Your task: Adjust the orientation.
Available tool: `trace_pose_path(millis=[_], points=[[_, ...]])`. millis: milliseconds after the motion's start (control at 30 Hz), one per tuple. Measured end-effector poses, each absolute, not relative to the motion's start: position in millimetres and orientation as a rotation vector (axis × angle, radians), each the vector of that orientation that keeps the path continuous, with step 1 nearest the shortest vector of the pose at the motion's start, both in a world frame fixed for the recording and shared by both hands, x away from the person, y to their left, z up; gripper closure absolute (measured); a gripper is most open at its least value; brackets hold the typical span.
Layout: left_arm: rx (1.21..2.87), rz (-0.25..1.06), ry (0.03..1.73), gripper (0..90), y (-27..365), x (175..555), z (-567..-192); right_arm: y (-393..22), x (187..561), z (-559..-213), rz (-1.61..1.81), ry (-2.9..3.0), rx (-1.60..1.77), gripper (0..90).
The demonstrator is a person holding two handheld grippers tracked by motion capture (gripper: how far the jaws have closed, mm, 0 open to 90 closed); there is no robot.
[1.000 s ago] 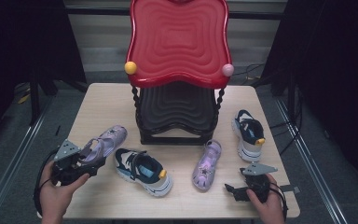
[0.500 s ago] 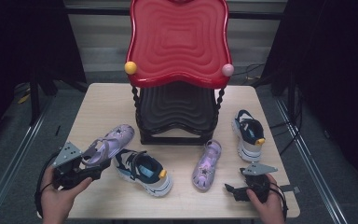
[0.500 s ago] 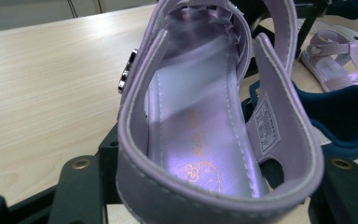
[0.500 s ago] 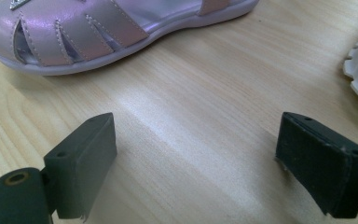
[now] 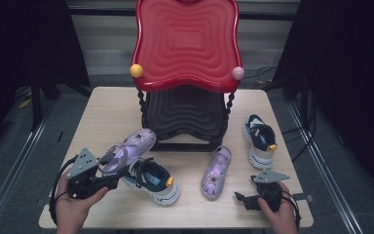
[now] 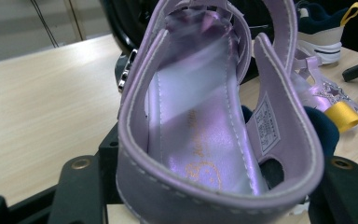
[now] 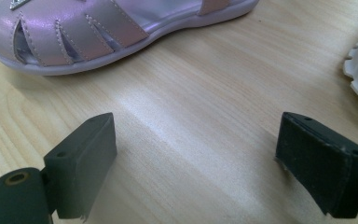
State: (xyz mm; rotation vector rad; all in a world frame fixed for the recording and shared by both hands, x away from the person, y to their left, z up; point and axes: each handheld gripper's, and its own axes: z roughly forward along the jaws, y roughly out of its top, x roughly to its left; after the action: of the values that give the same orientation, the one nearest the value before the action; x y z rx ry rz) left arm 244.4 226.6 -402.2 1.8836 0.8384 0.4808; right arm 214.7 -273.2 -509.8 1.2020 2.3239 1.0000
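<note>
My left gripper [image 5: 111,181] is shut on the heel of a shiny purple sandal [image 5: 131,146], which it holds tilted just above the table at the front left. In the left gripper view the sandal's heel cup [image 6: 200,116] sits between the two black jaws. Under its toe lies a navy and white sneaker [image 5: 153,180] with a yellow tab. The matching purple sandal [image 5: 215,170] lies right of centre; its toe [image 7: 98,28] is ahead of my right gripper [image 7: 214,172]. My right gripper [image 5: 241,199] rests open at the front right, with bare wood between its jaws.
A rack with a red wavy top shelf [image 5: 187,44] and a black lower shelf [image 5: 185,114] stands at the back middle of the wooden table [image 5: 112,107]. A second navy sneaker [image 5: 260,139] lies to the right of it.
My left gripper has carried the purple sandal to the right and slightly up, so it now overlaps the near sneaker. The right gripper has stayed where it was.
</note>
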Motion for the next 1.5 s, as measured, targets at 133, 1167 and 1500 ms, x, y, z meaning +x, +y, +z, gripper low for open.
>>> trace_pose_path(millis=[133, 1167, 1500], points=[[1.858, 0.478, 0.83, 36.9, 217.2, 245.9, -400.2, -273.2, 214.7, -509.8, 0.999, 2.324, 1.203, 11.5], [1.778, 0.5, 0.789, 36.9, 140.0, 276.8, -383.3, -273.2, 214.7, -509.8, 0.999, 2.324, 1.201, 11.5], [1.766, 0.577, 0.83, 36.9, 121.1, 286.3, -385.0, -273.3, 214.9, -509.9, 1.001, 2.324, 1.197, 11.5]])
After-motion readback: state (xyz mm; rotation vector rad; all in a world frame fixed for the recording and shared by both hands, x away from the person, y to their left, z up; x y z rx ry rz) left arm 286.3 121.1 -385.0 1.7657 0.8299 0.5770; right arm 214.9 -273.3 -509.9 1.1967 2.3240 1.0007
